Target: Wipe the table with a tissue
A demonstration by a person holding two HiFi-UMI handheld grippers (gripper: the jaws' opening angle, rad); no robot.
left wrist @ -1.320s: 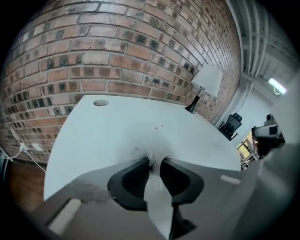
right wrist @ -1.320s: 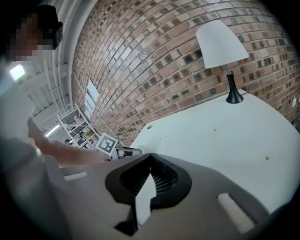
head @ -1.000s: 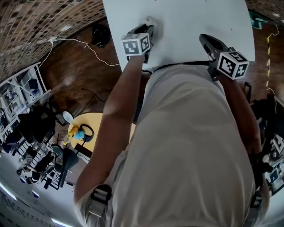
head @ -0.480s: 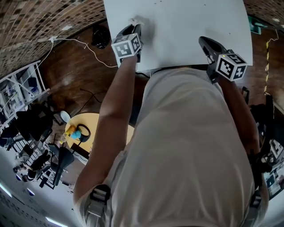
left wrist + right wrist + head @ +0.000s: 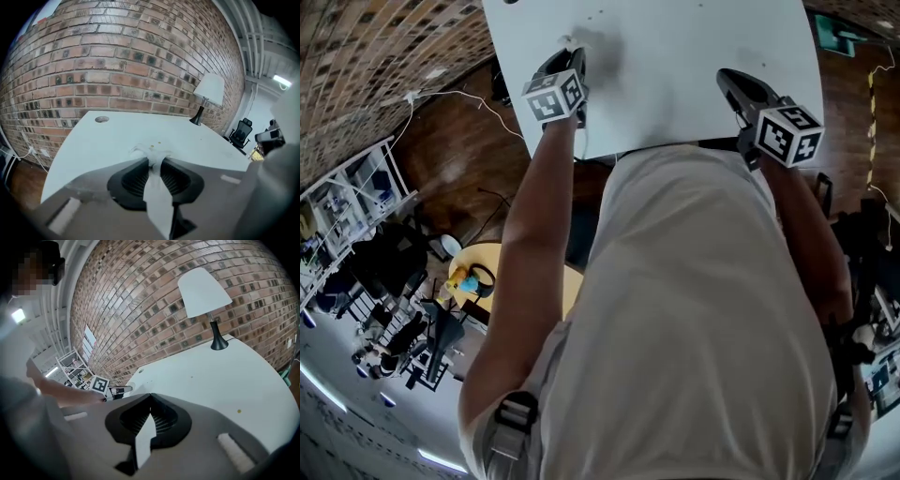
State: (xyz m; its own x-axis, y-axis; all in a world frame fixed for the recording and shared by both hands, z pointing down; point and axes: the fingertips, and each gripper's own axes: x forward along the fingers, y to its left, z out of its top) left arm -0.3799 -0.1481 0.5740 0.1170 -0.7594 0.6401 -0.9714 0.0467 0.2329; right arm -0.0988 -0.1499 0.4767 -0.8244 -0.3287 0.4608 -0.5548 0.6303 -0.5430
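One tissue (image 5: 155, 187), nipped tight between the jaws of the left claw (image 5: 152, 160): bunches into a small wad past the tips and trails a flat tail back toward the camera. Seems to rest, wad down, on the white table (image 5: 108, 136), toward its left side and a little in from the near edge, going by the head view. Just ahead of the wad, two tiny yellowish specks (image 5: 152, 146), not yet reached.

Above the near right part of the table hovers the right claw (image 5: 150, 398): jaws together, with a thin white strip (image 5: 144, 439) caught between them; whether tissue too, impossible to say. Farther off, a lamp (image 5: 206, 296) at the table's far end, by the brick wall (image 5: 117, 61).

Looks like wiping under way rather than finished: grip secured, contact apparently made, yet much of the broad top probably left to cover, including another speck (image 5: 238, 411) on the right side. No telling clean parts from unwiped ones on so bare a surface.
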